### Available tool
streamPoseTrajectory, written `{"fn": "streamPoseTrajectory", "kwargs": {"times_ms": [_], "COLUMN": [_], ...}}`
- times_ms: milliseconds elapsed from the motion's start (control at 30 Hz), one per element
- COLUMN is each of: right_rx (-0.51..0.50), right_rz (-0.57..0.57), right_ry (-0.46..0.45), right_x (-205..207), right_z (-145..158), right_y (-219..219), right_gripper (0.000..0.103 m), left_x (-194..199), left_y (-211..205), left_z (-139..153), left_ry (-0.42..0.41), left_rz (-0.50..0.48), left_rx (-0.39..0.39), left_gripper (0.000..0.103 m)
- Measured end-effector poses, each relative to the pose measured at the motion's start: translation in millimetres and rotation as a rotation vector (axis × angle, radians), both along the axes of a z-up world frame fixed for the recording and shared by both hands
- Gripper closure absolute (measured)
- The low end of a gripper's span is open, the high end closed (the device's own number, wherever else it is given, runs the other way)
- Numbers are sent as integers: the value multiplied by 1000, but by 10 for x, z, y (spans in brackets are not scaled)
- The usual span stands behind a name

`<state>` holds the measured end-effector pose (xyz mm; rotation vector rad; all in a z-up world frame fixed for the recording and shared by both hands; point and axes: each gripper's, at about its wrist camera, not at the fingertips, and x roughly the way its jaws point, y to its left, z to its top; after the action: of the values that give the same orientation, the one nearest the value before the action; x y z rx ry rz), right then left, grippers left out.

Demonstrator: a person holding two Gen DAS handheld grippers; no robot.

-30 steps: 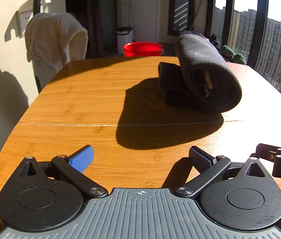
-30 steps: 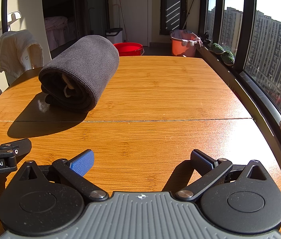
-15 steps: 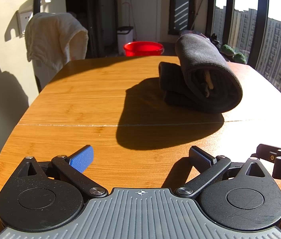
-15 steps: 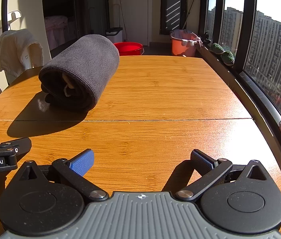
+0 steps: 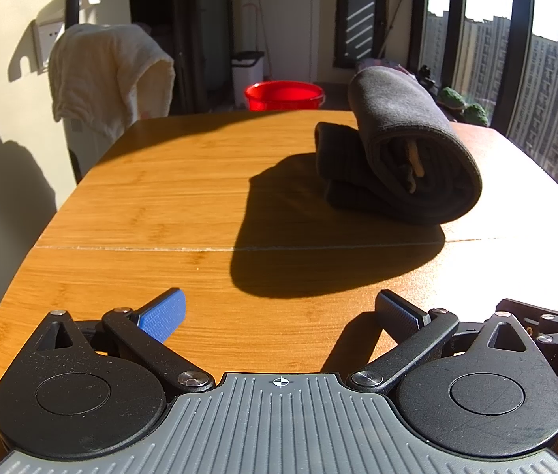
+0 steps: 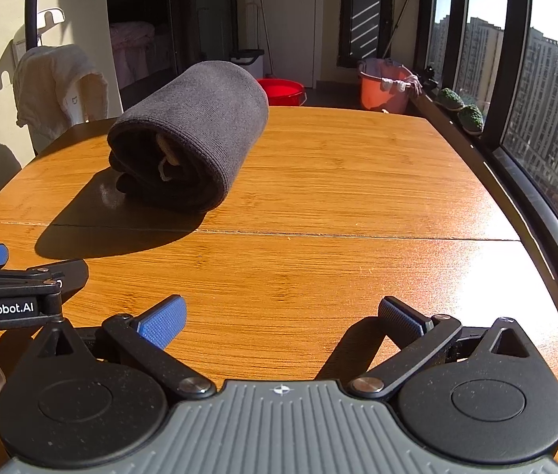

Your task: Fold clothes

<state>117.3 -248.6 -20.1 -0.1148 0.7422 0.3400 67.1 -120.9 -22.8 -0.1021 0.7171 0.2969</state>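
Dark grey garment (image 5: 409, 146), rolled, sitting unmoved on wooden table (image 6: 338, 205); left gripper (image 5: 280, 312) and right gripper (image 6: 282, 316) still hovering near it, fingers spread wide, empty; folding seemingly finished

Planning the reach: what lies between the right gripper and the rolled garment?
Only bare table, crossed by its seam, separates the right gripper from the rolled garment, as the right wrist view shows.
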Motion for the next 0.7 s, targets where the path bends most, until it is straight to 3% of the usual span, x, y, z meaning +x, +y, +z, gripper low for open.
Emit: {"fn": "streamPoseTrajectory", "kwargs": {"times_ms": [700], "right_rx": [3], "right_rz": [-16], "right_ry": [-3], "right_x": [23], "right_z": [2], "right_y": [4], "right_gripper": [0], "left_x": [0], "left_y": [-9], "left_z": [-1], "left_ry": [-7], "left_rz": [3], "left_rx": [0], "left_gripper": [0]}}
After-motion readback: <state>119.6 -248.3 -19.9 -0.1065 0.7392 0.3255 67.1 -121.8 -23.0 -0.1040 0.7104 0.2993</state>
